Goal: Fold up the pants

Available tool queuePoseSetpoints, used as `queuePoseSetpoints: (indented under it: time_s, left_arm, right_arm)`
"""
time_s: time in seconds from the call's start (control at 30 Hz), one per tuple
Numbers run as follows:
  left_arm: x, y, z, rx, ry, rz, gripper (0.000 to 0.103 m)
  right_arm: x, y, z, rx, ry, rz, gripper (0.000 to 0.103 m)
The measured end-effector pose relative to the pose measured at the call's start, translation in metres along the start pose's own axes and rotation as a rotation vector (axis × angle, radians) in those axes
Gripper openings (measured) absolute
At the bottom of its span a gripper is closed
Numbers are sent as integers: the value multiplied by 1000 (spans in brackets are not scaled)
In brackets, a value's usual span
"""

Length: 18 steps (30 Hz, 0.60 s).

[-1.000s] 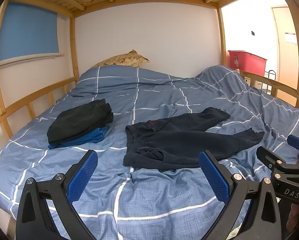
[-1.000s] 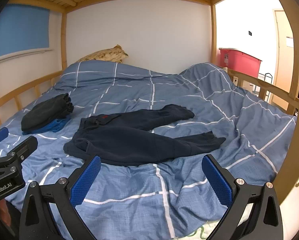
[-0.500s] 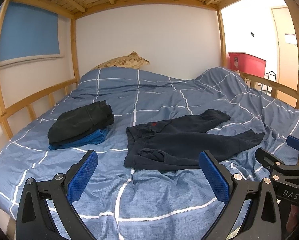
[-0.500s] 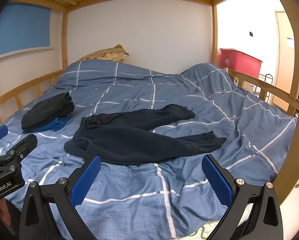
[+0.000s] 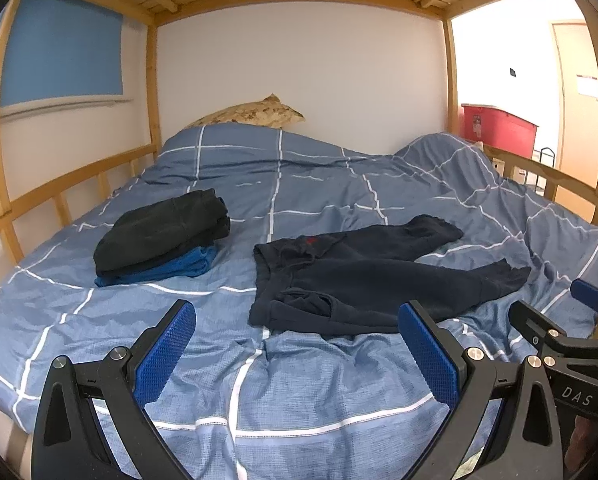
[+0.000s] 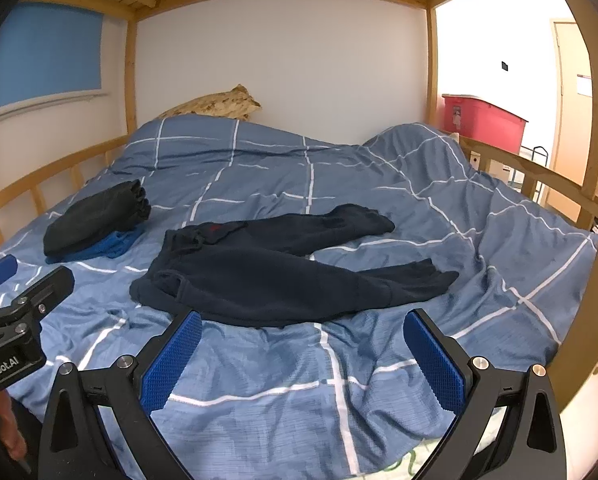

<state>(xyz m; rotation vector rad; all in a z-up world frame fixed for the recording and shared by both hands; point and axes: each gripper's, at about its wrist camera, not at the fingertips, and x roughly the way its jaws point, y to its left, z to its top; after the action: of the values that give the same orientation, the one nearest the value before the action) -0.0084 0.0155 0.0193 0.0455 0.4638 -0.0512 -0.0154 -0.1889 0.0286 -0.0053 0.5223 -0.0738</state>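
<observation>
Dark navy pants (image 5: 371, 276) lie unfolded on the blue checked duvet (image 5: 299, 380), waistband to the left, two legs spread to the right. They also show in the right wrist view (image 6: 283, 272). My left gripper (image 5: 297, 354) is open and empty, just short of the waistband's near edge. My right gripper (image 6: 303, 358) is open and empty, near the front edge of the pants below the nearer leg. The right gripper also shows at the right edge of the left wrist view (image 5: 559, 332), and the left gripper shows at the left edge of the right wrist view (image 6: 23, 300).
A stack of folded dark and blue clothes (image 5: 159, 240) lies left of the pants. A patterned pillow (image 5: 251, 114) rests at the head. Wooden bed rails (image 5: 59, 200) run along the left and right (image 6: 539, 168). A red bin (image 6: 483, 118) stands beyond the right rail.
Both views have shifted slightly; the pants sit a little lower and nearer in the frames. Both grippers stay open and nothing on the bed has moved.
</observation>
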Motion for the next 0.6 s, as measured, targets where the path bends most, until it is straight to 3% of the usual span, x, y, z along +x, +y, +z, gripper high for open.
queuePoseSetpoints:
  time_s: [0.27,0.6]
  left_arm:
    - [5,0,-4,7,-12,16,103]
    - [60,17,-10,3,75,12,102]
  right_arm:
    - [7,5,0,-4,7,-2,102]
    - [46,10,-8,50,19,-22,102]
